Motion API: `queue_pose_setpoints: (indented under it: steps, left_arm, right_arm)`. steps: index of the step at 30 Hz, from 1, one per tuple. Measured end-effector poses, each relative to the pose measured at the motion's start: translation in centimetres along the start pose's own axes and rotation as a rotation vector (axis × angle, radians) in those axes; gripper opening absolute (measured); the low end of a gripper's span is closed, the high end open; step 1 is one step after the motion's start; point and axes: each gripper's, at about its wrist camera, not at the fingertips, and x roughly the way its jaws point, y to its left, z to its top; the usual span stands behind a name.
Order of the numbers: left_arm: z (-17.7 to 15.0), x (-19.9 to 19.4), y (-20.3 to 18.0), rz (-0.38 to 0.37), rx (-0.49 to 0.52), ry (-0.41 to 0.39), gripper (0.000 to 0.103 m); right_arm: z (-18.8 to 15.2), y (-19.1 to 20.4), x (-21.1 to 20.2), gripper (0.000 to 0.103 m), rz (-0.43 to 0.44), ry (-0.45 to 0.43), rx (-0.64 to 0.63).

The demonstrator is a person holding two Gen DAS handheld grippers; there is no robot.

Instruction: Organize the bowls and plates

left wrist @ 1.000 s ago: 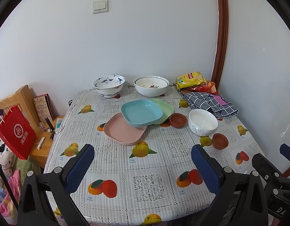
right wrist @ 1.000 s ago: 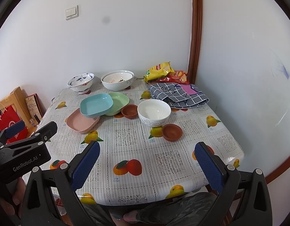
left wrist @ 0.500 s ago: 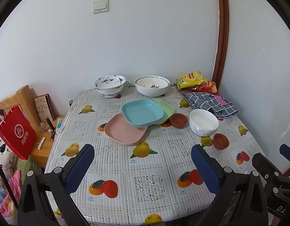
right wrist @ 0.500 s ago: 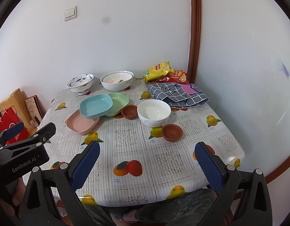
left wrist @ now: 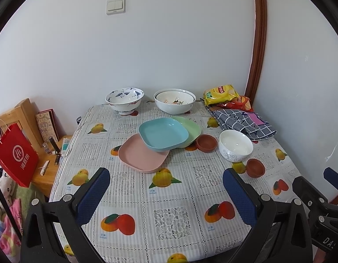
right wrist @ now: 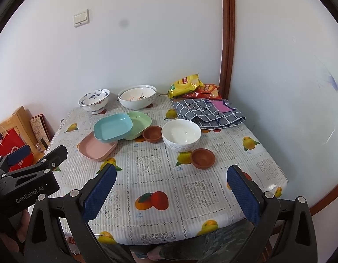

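Far beyond both wide-apart, empty grippers, left gripper (left wrist: 166, 195) and right gripper (right wrist: 172, 192): overlapping blue plate (left wrist: 163, 136), pink plate (left wrist: 136, 156), green plate (left wrist: 192, 128).

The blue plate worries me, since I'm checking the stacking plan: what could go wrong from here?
1. The blue plate lies tilted across the pink plate and green plate; lifting either lower one could tip it off.
2. The small brown dish sits close to the green plate's edge and could get knocked.
3. Both tongs, left and right, are open and hover at the near edge; the white bowl looks smooth and may slip.
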Motion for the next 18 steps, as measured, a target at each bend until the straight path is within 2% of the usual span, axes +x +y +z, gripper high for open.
queue_pose_setpoints:
  steps: [11, 18]
  left_arm:
    - [1.2, 2.6, 0.6, -0.024, -0.001, 0.035, 0.103]
    - [2.4, 5.7, 1.5, -0.013, -0.006, 0.066, 0.103]
  right_arm:
    - [1.1, 0.1, 2.1, 0.100, -0.015, 0.017, 0.013]
    - [2.4, 0.2, 5.2, 0.100, -0.005, 0.058, 0.029]
